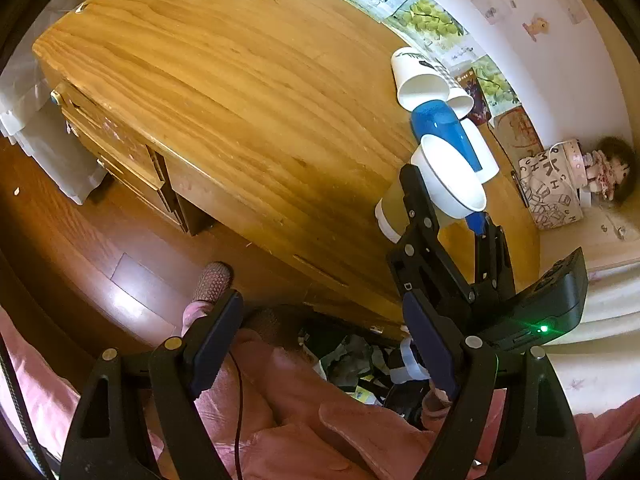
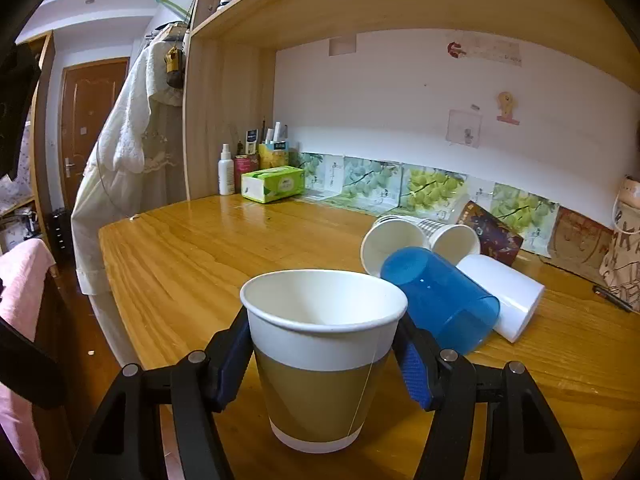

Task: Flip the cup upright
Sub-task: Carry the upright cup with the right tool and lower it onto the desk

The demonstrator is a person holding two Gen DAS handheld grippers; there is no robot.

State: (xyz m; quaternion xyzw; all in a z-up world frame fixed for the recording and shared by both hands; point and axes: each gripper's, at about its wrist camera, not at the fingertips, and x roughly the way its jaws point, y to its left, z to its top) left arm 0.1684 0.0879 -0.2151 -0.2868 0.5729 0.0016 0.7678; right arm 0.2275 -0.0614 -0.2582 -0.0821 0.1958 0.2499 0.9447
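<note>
Gripping the paper cup (image 2: 320, 356) by its sides at the bottom centre of the right wrist view, the right claw (image 2: 326, 364) holds it mouth-up with its long axis vertical, its base seemingly resting on the worktop (image 2: 192, 248). The flip looks essentially finished, so the next move probably calls only for letting go gently and backing off without nudging the blue cup (image 2: 440, 300) lying just beside it. Off the worktop's edge, the left claw (image 1: 324, 344) hangs wide and empty.
</note>
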